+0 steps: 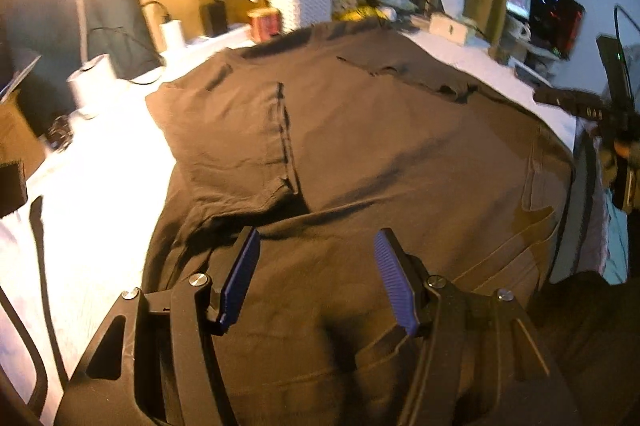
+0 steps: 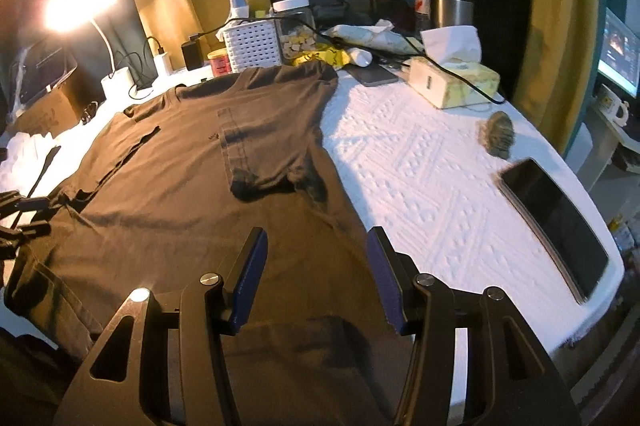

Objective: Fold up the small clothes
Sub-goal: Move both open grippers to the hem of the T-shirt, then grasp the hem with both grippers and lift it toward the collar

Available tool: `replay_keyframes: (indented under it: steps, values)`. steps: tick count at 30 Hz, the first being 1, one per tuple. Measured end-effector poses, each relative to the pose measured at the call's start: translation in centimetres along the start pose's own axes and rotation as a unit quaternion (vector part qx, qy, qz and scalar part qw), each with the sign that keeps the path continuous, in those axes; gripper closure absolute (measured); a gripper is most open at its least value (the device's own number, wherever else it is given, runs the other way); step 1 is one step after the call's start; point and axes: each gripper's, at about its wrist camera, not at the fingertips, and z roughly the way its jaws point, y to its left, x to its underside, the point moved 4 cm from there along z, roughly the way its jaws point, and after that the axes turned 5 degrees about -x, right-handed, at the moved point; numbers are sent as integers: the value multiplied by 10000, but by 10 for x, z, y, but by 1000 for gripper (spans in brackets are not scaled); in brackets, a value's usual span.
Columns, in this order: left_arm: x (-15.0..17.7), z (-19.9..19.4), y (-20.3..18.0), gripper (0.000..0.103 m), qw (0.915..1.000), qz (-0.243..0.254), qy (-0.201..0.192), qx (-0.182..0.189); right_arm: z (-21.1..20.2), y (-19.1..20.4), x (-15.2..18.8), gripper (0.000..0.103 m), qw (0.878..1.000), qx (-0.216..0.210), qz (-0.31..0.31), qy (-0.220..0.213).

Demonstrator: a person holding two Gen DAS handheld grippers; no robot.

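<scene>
shirt [image 2: 192, 194]: dark brown, plain
tabletop cover [image 2: 432, 186]: white, with bumpy zigzag and diamond shapes
left claw [image 1: 316, 278]: black, with blue ridged pads
right claw [image 2: 316, 278]: black, with dark blue pads
basket [image 2: 252, 44]: white, with rows of little holes
tin [image 2: 219, 63]: red
tissue box [image 2: 460, 86]: pale yellow, with white tissue on top
phone [image 2: 556, 222]: black and shiny
curtain [image 2: 560, 6]: mustard yellow
lamp [image 2: 82, 4]: white, glowing warm yellow
wrapper [image 2: 320, 57]: bright yellow
</scene>
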Motion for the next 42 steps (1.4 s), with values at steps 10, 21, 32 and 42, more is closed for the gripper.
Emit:
replay_keyframes:
  steps: [10, 21, 32, 42]
  values:
    - [37, -32, 11, 43, 9968, -519, -442, -413, -3, -6, 37, 49, 9992, 62, -181, 363]
    - [85, -50, 25, 43, 9962, -626, -220, -556, 4, 4, 53, 49, 9980, -105, -319, 527]
    - [99, -35, 26, 63, 9965, -474, 76, -685, 12, 21, 54, 70, 9968, -253, -554, 510]
    - [97, -45, 27, 101, 9959, -396, 20, -818, 3, 23, 50, 95, 9968, -480, -519, 371]
